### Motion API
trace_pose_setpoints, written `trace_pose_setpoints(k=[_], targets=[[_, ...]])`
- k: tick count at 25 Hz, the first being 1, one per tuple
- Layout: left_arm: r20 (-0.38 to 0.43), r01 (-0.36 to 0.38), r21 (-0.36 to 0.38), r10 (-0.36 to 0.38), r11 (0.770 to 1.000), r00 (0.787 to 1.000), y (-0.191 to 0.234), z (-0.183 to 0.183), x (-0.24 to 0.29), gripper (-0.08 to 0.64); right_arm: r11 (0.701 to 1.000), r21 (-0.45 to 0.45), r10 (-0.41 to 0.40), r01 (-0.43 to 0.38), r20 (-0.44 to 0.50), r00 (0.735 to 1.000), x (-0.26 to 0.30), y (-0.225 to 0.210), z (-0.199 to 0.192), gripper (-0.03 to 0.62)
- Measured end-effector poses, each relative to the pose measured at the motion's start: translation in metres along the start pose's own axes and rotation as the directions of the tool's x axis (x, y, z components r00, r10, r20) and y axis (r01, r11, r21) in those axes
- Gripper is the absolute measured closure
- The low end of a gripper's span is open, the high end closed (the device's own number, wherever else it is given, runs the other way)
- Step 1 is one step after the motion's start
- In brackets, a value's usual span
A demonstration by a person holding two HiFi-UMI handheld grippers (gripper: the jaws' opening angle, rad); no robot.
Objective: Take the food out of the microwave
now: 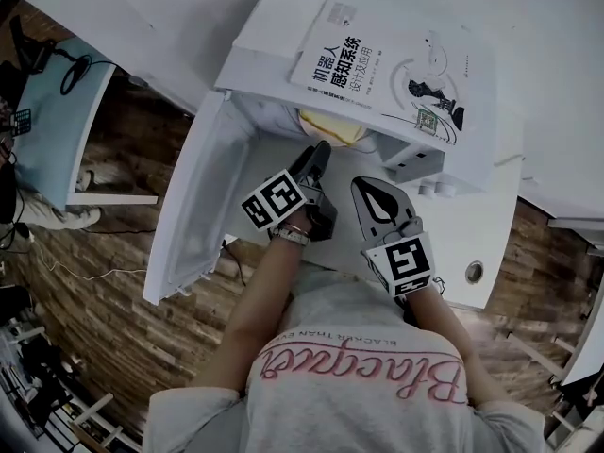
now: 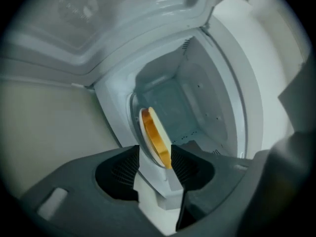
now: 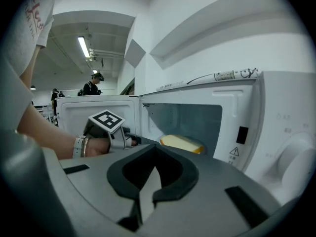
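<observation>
Standing open, the microwave (image 3: 269, 112) holds the food (image 2: 155, 135), seen mid-frame in the left gripper view. The left tongs (image 2: 154, 156) are parted narrowly at its rim, nothing gripped; the right tongs (image 3: 147, 195) are closed and empty. Grasping and withdrawal remain.

Book (image 1: 377, 64) lies on the microwave (image 3: 256, 132); its door (image 1: 189, 215) stands open to the left; food (image 1: 330, 125) sits inside. My left gripper (image 1: 319, 151) is at the opening, my right gripper (image 1: 375, 189) nearer, to its right.
</observation>
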State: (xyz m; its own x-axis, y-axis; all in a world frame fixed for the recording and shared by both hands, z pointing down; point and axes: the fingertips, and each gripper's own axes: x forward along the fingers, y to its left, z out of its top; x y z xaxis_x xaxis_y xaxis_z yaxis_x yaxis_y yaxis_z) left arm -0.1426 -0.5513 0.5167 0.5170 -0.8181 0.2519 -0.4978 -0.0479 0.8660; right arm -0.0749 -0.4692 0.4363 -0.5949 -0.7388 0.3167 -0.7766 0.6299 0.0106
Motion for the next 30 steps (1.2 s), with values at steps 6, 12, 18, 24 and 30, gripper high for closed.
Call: trace_pose_setpoints(k=[6, 12, 18, 24, 30], targets=[[-0.001, -0.099, -0.158, 0.1, 0.982, 0.995, 0.025, 0.003, 0.015, 0.356, 1.0, 0.011, -0.011, 0.012, -0.022, 1.0, 0.007, -0.006, -0.008, 0.583], [-0.014, -0.153, -0.2, 0.154, 0.968, 0.988, 0.031, 0.002, 0.023, 0.356, 1.0, 0.014, -0.015, 0.016, -0.036, 0.999, 0.01, -0.006, -0.012, 0.583], [-0.014, -0.154, -0.237, 0.155, 0.959, 0.988, 0.032, 0.001, 0.022, 0.366, 0.999, 0.015, -0.028, 0.029, -0.039, 0.999, 0.008, -0.008, -0.015, 0.583], [0.008, -0.102, -0.335, 0.111, 0.937, 0.994, 0.029, 0.002, 0.015, 0.46, 0.999, 0.012, -0.035, 0.036, -0.032, 0.999, 0.006, -0.007, -0.016, 0.583], [0.049, -0.032, -0.379, 0.055, 0.925, 0.997, 0.021, 0.006, 0.013, 0.54, 0.999, 0.009, -0.044, 0.044, -0.024, 0.999, 0.0, -0.007, -0.014, 0.583]])
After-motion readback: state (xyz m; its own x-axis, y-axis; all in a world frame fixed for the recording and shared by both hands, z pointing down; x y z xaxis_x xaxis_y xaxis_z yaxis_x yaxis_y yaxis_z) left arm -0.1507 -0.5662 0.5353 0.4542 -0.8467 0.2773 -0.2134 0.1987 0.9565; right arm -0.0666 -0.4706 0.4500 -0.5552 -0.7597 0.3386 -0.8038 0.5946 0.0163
